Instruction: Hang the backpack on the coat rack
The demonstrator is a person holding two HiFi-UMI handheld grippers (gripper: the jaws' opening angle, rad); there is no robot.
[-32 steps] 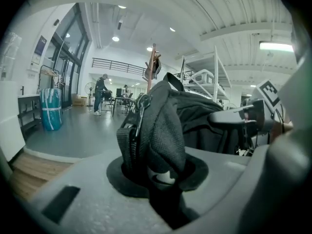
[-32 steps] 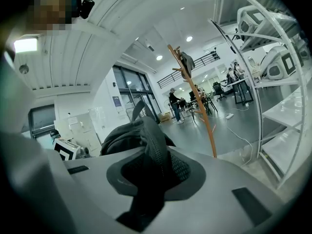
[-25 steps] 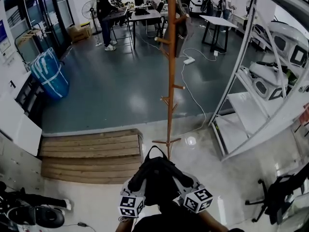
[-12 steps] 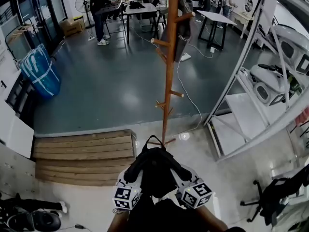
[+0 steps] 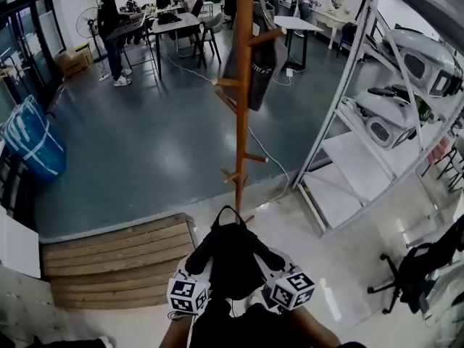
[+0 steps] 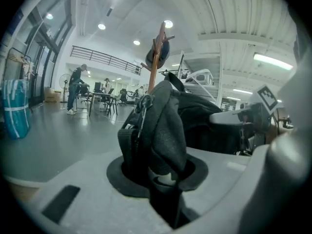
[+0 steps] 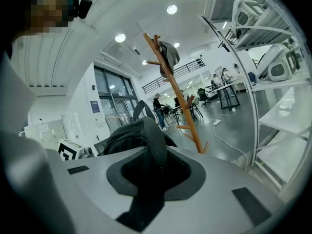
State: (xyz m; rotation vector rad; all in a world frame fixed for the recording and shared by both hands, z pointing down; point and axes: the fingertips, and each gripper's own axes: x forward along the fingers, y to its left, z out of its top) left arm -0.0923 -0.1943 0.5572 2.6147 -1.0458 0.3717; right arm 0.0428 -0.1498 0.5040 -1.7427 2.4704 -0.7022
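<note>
Shelving unit [image 5: 341, 129]: set along the right; more of the right side is taken up by it than a second ago.
Coat rack [image 5: 242, 107]: a wooden pole with angled pegs, seen straight ahead at mid-distance. It is seen larger and nearer than a second ago, and its foot is now covered by the top of the load. The approach is judged nearly complete.
Wooden platform [image 5: 116, 256]: laid on the floor at the near left; it has been drawn lower in the head view as the rack was neared.
Blue bag [image 5: 32, 140]: left standing far left, now pushed almost to the edge of the head view.
Backpack [image 5: 230, 256]: black, carried in the air at the near centre, between the two grippers and just short of the rack's foot, with its top loop turned toward the pole. It is not yet hung.
Dark item [image 5: 254, 64]: already hung high on the rack's right side, so that peg is taken.
Free peg [image 5: 226, 83]: jutting left at mid-height with nothing on it; it is judged a likely target, for which the backpack would have to be lifted and its loop passed over.
Left gripper [image 6: 165, 175]: clamped on a folded black strap of the backpack; the grip is unchanged.
Right gripper [image 7: 146, 175]: likewise closed on a black strap, held as before.
</note>
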